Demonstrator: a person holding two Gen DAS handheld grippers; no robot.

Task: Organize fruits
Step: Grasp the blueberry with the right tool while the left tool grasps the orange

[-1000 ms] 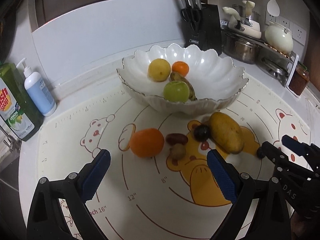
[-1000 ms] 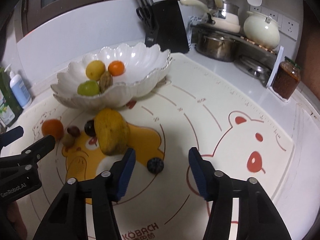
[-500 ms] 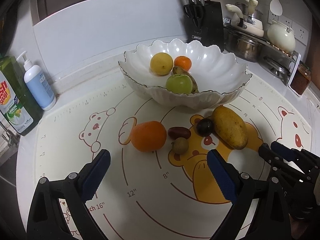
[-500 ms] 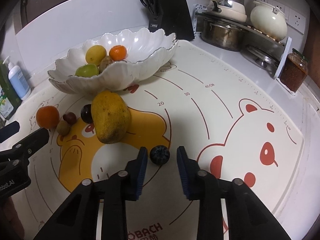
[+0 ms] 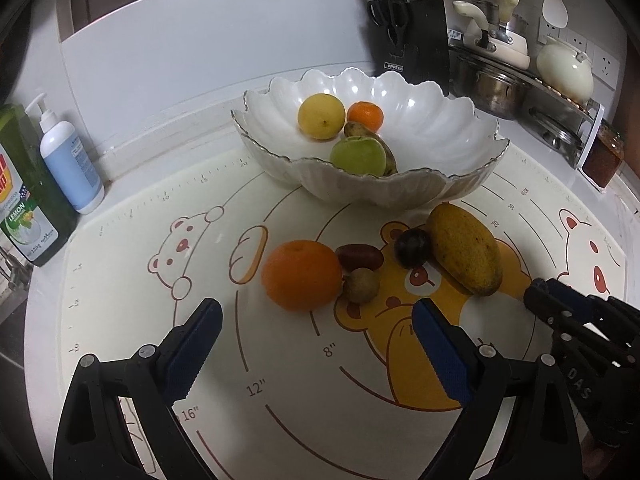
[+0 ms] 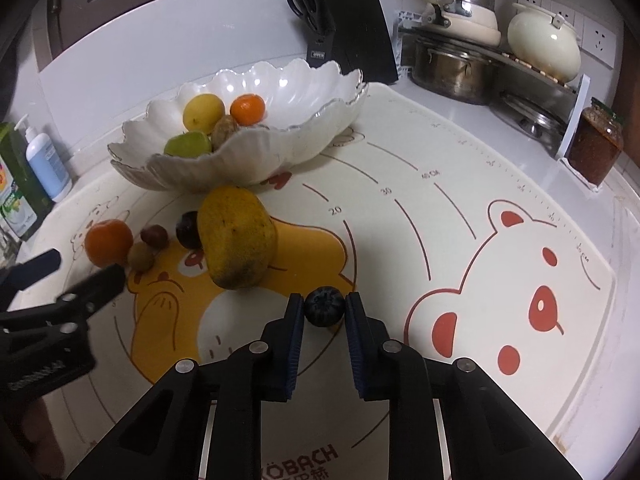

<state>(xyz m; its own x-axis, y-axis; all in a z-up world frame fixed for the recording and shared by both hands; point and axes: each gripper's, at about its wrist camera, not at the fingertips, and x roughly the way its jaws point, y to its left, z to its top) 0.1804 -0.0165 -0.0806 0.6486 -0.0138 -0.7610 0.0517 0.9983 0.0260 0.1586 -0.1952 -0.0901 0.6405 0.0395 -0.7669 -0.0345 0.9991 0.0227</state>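
Observation:
My right gripper [image 6: 324, 312] is shut on a dark blueberry [image 6: 324, 311] that sits on the mat beside the mango [image 6: 236, 236]. My left gripper [image 5: 316, 332] is open and empty, just short of the orange [image 5: 302, 274]. Next to the orange lie a red date [image 5: 359, 256], a small brown fruit [image 5: 361, 285], a dark plum [image 5: 413, 242] and the mango [image 5: 466, 254]. The white scalloped bowl [image 5: 440, 136] behind them holds a lemon [image 5: 321, 116], a mandarin [image 5: 365, 115], a green fruit [image 5: 357, 156] and a brown fruit. The right gripper shows in the left wrist view [image 5: 560, 304].
A bear-print baking mat [image 6: 460, 240] covers the counter. Soap bottles [image 5: 70, 160] stand at the far left. A knife block [image 5: 412, 36], pots [image 6: 452, 68] on a rack, a white kettle [image 6: 544, 46] and a sauce jar [image 6: 594, 146] line the back and right.
My right gripper moved forward and closed its fingers onto the blueberry. My left gripper moved a little closer to the orange and stayed open.

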